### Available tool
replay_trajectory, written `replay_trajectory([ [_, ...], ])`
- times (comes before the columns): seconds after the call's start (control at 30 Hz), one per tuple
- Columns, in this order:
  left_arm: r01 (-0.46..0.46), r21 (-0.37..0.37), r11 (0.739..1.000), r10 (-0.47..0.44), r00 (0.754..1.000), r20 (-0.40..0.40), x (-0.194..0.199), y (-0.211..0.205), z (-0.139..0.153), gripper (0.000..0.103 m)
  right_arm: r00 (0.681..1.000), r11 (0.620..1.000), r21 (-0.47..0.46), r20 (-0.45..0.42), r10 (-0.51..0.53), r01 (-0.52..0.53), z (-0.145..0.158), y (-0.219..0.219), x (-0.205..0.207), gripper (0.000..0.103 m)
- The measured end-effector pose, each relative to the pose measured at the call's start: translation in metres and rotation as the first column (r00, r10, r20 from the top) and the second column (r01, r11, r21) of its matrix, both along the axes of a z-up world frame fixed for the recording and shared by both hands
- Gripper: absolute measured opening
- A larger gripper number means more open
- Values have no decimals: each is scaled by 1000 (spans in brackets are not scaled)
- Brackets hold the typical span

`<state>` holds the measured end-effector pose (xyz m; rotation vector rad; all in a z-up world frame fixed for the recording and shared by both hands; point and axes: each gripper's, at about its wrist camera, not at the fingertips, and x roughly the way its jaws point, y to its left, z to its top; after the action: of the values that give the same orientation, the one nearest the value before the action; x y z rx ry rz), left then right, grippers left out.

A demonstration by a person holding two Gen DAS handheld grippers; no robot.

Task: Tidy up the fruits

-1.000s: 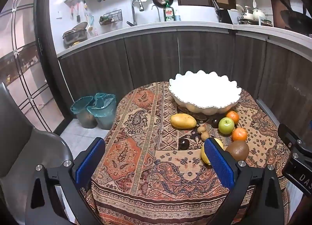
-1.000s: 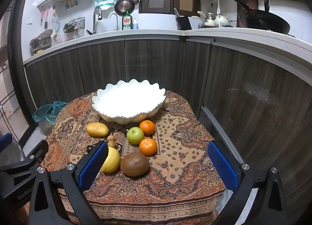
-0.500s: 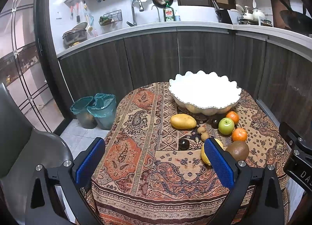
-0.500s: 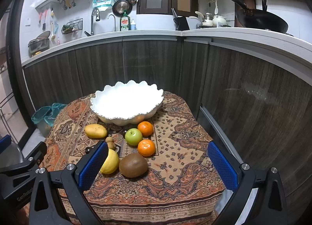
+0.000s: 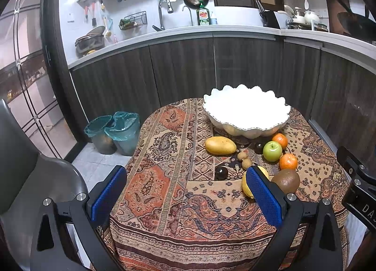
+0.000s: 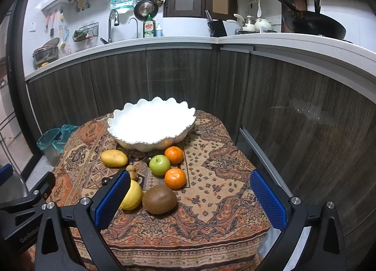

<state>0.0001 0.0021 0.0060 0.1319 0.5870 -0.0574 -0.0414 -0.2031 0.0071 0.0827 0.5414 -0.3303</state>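
A white scalloped bowl (image 5: 246, 112) (image 6: 150, 125) stands at the far side of the small cloth-covered table (image 5: 164, 188). In front of it lie a mango (image 5: 220, 145) (image 6: 114, 158), a green apple (image 5: 272, 151) (image 6: 159, 164), two oranges (image 5: 288, 161) (image 6: 175, 177), a kiwi (image 5: 285, 180) (image 6: 159, 199), a lemon (image 5: 246, 185) (image 6: 132, 195), two small brown fruits (image 5: 244, 160) and dark round fruits (image 5: 221, 172). My left gripper (image 5: 186, 195) hangs open over the table's near left. My right gripper (image 6: 190, 200) is open above the near edge, the kiwi between its fingers' lines but farther off.
Dark wood cabinets (image 6: 305, 130) wrap closely behind and to the right of the table. Two bins with teal liners (image 5: 117, 130) stand on the floor at the left. A grey chair (image 5: 28, 177) sits at the near left. The counter holds a sink, dish soap and pans.
The right gripper has drifted slightly, with the fruit sliding a little left and nearer in its view. The left gripper has barely moved. No fruit has shifted.
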Motion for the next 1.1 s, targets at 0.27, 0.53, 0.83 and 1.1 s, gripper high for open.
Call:
replay_trajectory([
  [0.27,-2,1,1000,2,1000,1,-1,0,-1,103,1000,1000,1,7,-10,10,0,-1,-1,103],
  [0.53,-7,1,1000,7,1000,13,-3,3,0,103,1000,1000,0,9,-10,10,0,1,-2,103],
  [0.83,-7,1,1000,7,1000,16,-4,4,2,103,1000,1000,-7,22,-14,14,4,2,-4,103],
  [1.1,-7,2,1000,7,1000,17,-4,4,2,103,1000,1000,-6,21,-13,13,3,2,-4,103],
])
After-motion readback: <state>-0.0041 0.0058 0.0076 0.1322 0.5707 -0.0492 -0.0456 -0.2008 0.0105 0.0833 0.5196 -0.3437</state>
